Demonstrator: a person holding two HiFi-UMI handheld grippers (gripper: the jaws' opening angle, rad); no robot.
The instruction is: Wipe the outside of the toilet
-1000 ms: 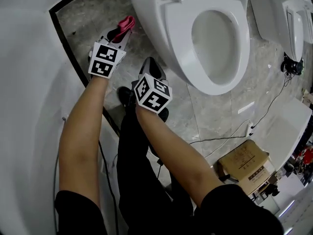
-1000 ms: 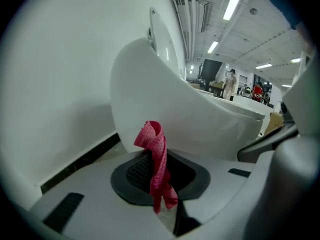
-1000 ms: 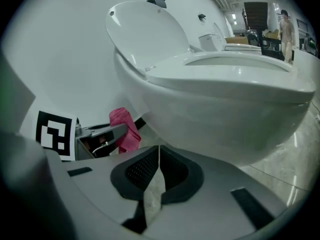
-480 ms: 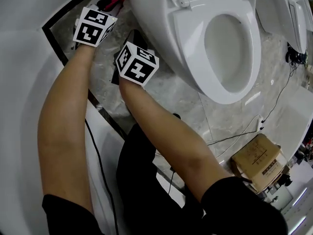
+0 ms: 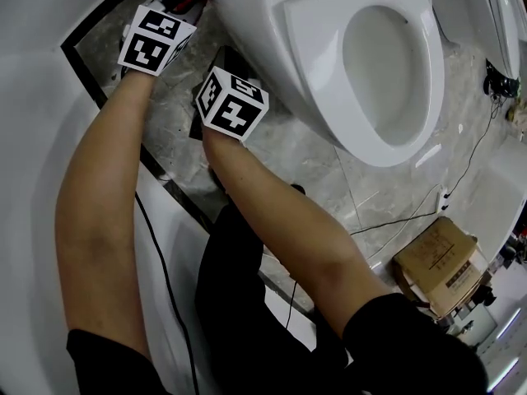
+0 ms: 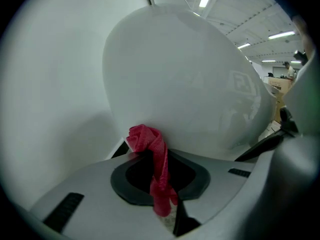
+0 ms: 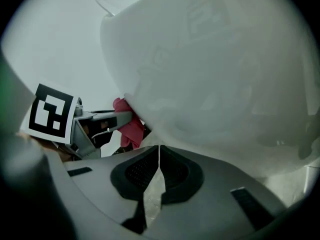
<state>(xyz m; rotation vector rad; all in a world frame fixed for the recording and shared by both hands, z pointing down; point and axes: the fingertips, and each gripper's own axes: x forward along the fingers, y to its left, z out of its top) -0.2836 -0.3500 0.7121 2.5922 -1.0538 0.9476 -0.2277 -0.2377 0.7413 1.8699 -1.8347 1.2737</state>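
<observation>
The white toilet fills the top of the head view, seat down, bowl open. My left gripper is shut on a red cloth and presses it against the bowl's rounded outer side, low and near the back. The cloth also shows in the right gripper view, squeezed against the porcelain. My right gripper is shut with nothing in it, held close under the bowl's flank just right of the left one; its tips are hidden behind the marker cube in the head view.
A curved white wall with a black floor trim closes in the left side. Grey marble floor lies beneath. A cardboard box and a black cable sit at the right, beside a second white fixture.
Both grippers have moved up and to the left, from the open floor to the toilet's outer side. The red cloth now touches the bowl and is mostly hidden under its rim.
</observation>
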